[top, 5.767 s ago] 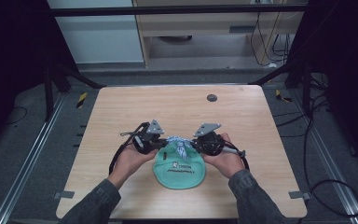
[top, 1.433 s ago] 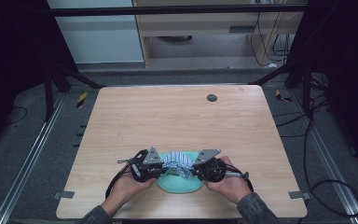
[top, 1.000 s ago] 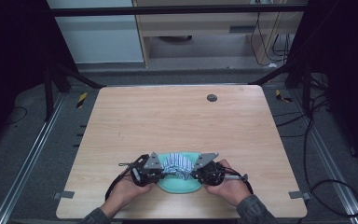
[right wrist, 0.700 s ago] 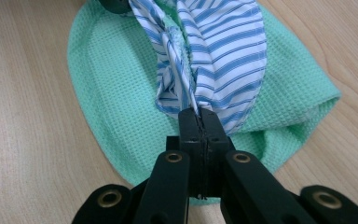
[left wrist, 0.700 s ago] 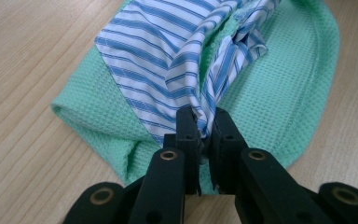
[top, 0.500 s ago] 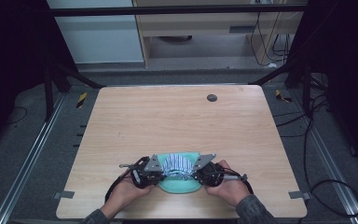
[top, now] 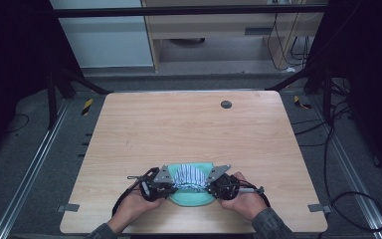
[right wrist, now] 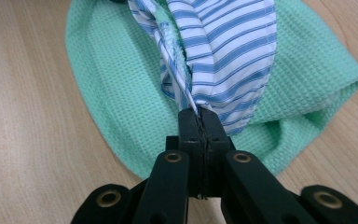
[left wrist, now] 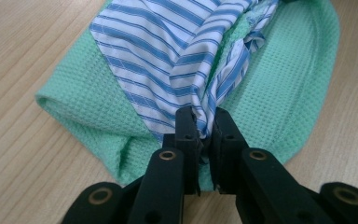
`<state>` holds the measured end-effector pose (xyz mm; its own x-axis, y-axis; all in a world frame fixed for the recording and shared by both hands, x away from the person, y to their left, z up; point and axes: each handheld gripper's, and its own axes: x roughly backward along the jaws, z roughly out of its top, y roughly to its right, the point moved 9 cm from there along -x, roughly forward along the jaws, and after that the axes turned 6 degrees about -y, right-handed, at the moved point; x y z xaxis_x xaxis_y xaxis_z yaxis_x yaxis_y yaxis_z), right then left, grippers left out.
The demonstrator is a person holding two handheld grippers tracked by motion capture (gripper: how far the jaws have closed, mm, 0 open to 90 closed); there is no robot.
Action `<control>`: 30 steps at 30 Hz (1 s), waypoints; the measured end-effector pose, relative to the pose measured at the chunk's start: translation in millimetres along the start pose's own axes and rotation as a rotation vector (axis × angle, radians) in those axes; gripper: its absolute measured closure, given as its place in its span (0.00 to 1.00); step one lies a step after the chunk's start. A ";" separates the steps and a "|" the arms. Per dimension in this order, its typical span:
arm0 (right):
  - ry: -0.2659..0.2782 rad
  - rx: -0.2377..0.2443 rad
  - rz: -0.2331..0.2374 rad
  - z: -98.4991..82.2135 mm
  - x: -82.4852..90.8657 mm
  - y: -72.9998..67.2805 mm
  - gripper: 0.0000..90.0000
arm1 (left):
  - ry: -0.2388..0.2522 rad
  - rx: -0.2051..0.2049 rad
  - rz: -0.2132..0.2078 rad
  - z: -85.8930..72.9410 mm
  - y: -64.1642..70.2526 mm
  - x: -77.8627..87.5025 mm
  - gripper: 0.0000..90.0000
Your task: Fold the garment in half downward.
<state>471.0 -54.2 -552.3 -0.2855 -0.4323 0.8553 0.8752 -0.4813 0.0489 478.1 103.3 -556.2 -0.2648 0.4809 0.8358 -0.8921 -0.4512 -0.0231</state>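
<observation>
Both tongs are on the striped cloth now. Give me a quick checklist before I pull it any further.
1. Left tongs shut on the striped cloth: ok.
2. Right tongs shut on the striped cloth: ok.
3. Green towel free of the jaws: cannot tell; some green shows inside the striped folds near both grips.
4. Towel flat on the table: not ok; its edges are folded over.
5. Table space ahead: ok; the one thing there is a small dark round object far off.
</observation>
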 end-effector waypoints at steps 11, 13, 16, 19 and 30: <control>0.041 -0.075 0.002 -2.3 9.0 3.4 0.50 | 0.062 0.109 0.009 2.2 -0.2 8.5 0.32; 0.050 -0.091 0.005 -2.3 11.0 4.4 0.43 | 0.074 0.124 0.027 4.2 -1.2 12.8 0.24; 0.071 -0.106 -0.033 -2.2 15.0 10.3 0.28 | 0.069 0.142 0.032 5.5 -4.3 18.4 0.13; 0.093 -0.134 -0.061 -2.8 19.2 18.8 0.19 | 0.078 0.160 0.052 5.6 -13.7 25.5 0.08; 0.128 -0.262 -0.144 -21.1 41.4 64.0 0.12 | 0.076 0.235 0.115 -13.1 -60.0 49.9 0.07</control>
<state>507.0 -119.0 -524.6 -0.4600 -0.4297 0.7770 0.6966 -0.7173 0.0157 513.6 164.3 -520.2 -0.3941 0.4672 0.7915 -0.7472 -0.6643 0.0201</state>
